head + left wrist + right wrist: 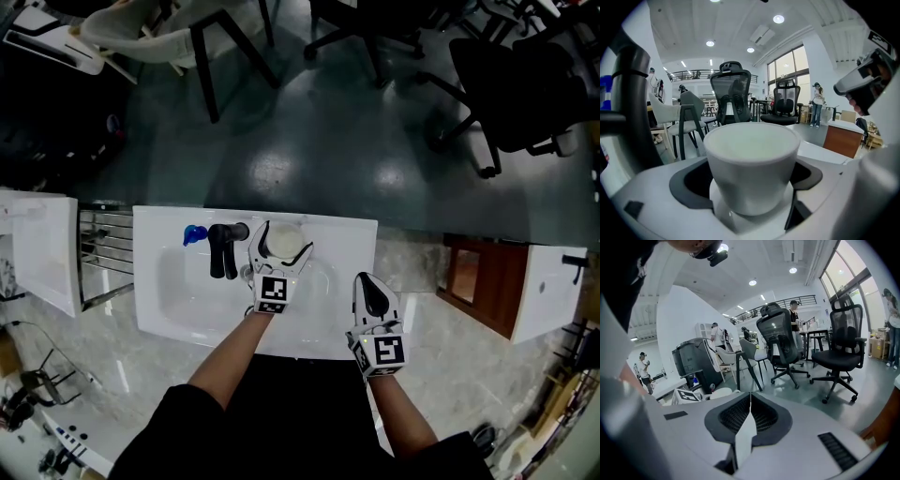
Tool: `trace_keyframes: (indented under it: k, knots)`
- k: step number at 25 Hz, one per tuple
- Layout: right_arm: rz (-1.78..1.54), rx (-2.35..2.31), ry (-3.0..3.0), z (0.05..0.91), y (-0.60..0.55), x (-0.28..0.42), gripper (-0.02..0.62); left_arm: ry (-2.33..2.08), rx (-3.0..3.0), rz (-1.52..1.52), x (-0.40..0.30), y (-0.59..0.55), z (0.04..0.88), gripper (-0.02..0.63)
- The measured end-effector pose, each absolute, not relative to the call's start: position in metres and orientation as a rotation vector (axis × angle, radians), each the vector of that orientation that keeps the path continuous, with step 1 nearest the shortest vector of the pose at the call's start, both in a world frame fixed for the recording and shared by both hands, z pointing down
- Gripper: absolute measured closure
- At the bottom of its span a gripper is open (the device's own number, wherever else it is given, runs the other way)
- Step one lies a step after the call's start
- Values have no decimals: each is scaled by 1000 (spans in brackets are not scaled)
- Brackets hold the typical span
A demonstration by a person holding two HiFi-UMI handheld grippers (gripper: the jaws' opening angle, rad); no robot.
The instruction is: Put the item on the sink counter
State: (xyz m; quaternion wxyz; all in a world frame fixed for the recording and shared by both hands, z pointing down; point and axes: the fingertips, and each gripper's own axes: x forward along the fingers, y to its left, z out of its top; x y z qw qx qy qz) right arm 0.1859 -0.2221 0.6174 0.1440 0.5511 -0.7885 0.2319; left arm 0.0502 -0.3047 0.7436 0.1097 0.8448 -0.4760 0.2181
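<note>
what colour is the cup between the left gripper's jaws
The cup is plain white, clearest in the left gripper view.

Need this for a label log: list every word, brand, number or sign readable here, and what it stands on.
No readable text in any view.
Marker cube of the left tool: black-and-white square pattern only, no letters or digits.
Marker cube of the right tool: the same.
The white cup, black faucet and sink: no print visible.

Left of the black faucet [223, 249], a small blue thing [194, 233] is too small to identify. Right of the faucet, the base of the white cup [283, 239] hides behind the left hand-held gripper [287, 238].
</note>
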Motion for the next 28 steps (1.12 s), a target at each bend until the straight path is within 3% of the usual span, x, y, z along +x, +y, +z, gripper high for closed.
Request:
trace_keyframes:
  k: [28]
  knots:
    - [544,1625,-2337,551,-120,136,563,-1271,2494,430,17,-151,660,135]
